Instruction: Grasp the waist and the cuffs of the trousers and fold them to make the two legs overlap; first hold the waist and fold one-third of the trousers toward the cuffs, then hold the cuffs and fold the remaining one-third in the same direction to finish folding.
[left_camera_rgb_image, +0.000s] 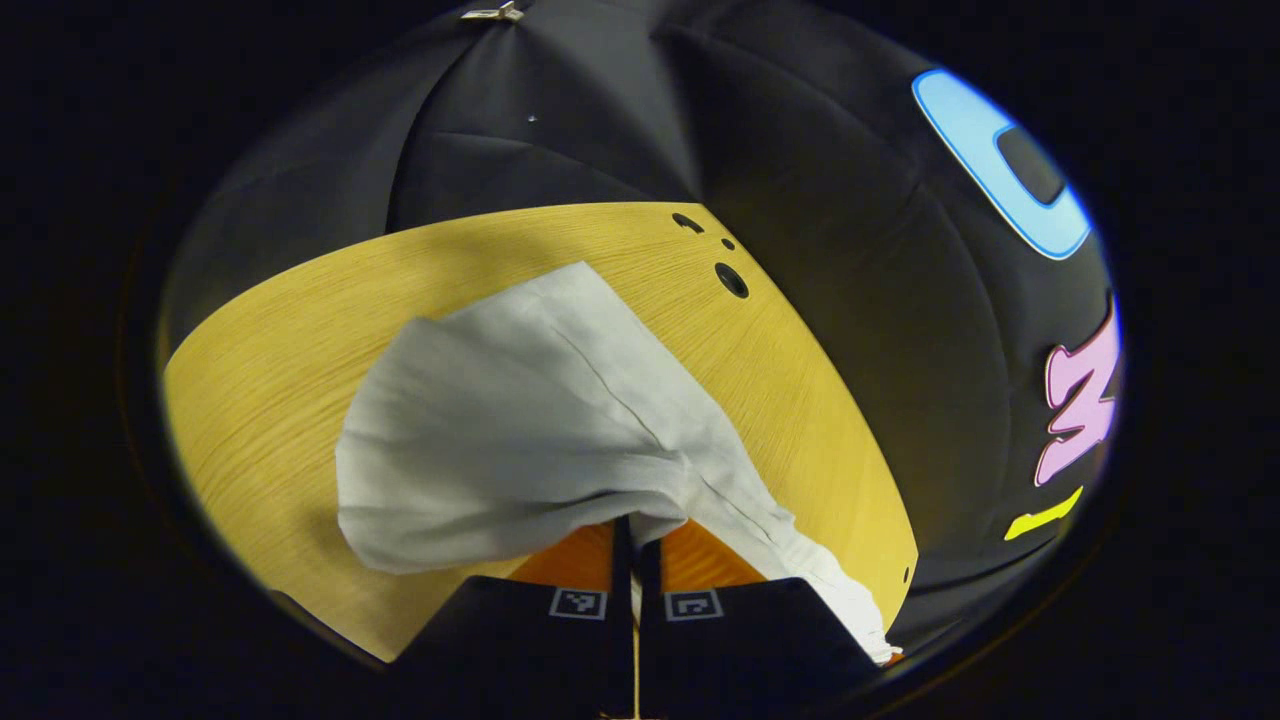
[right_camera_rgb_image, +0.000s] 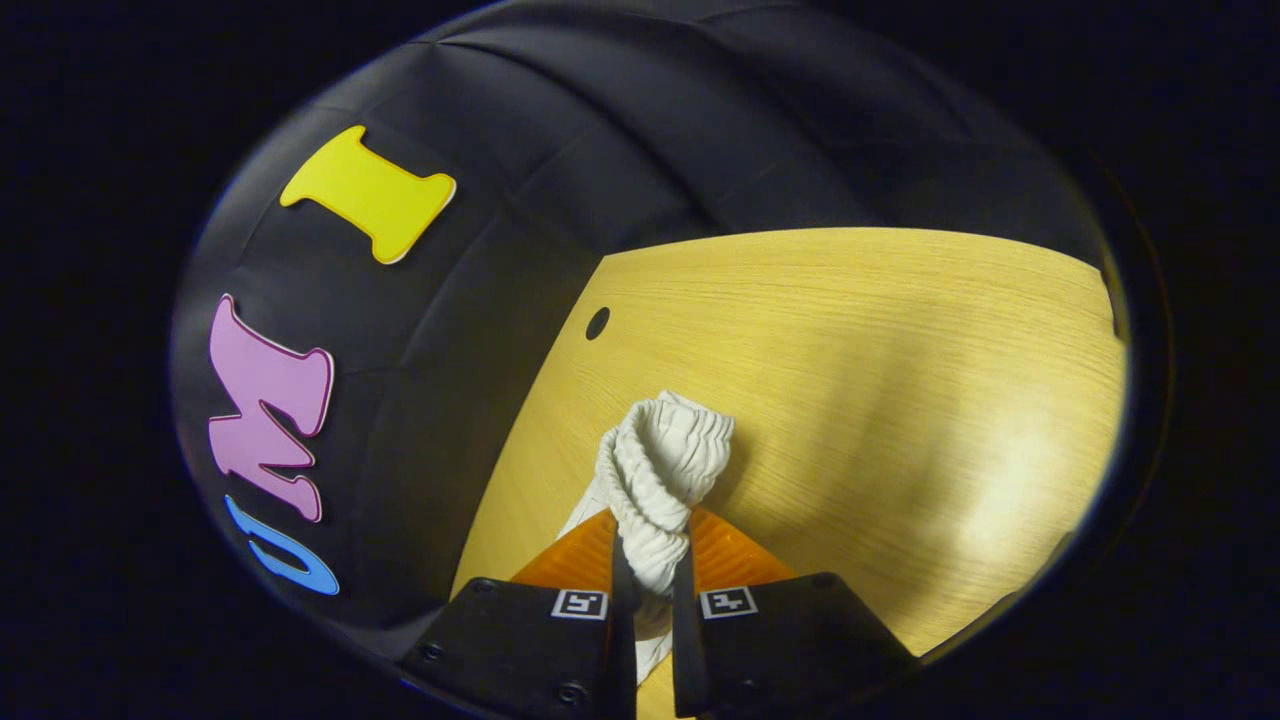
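White trousers (left_camera_rgb_image: 520, 430) hang from my left gripper (left_camera_rgb_image: 635, 535), which is shut on a plain hem of the cloth, likely the cuffs. The fabric drapes forward over the light wooden table (left_camera_rgb_image: 260, 400), and a strip of it trails down to the lower right. In the right gripper view, my right gripper (right_camera_rgb_image: 652, 560) is shut on a bunched, ribbed elastic band of the trousers (right_camera_rgb_image: 665, 465), the waist, which sticks up between the fingers above the table (right_camera_rgb_image: 900, 400).
The wooden table has small round holes (left_camera_rgb_image: 731, 280) near its far corner, and another hole (right_camera_rgb_image: 597, 322) by its edge in the right gripper view. The black cloth wall (left_camera_rgb_image: 850, 300) surrounds the table closely beyond its edges.
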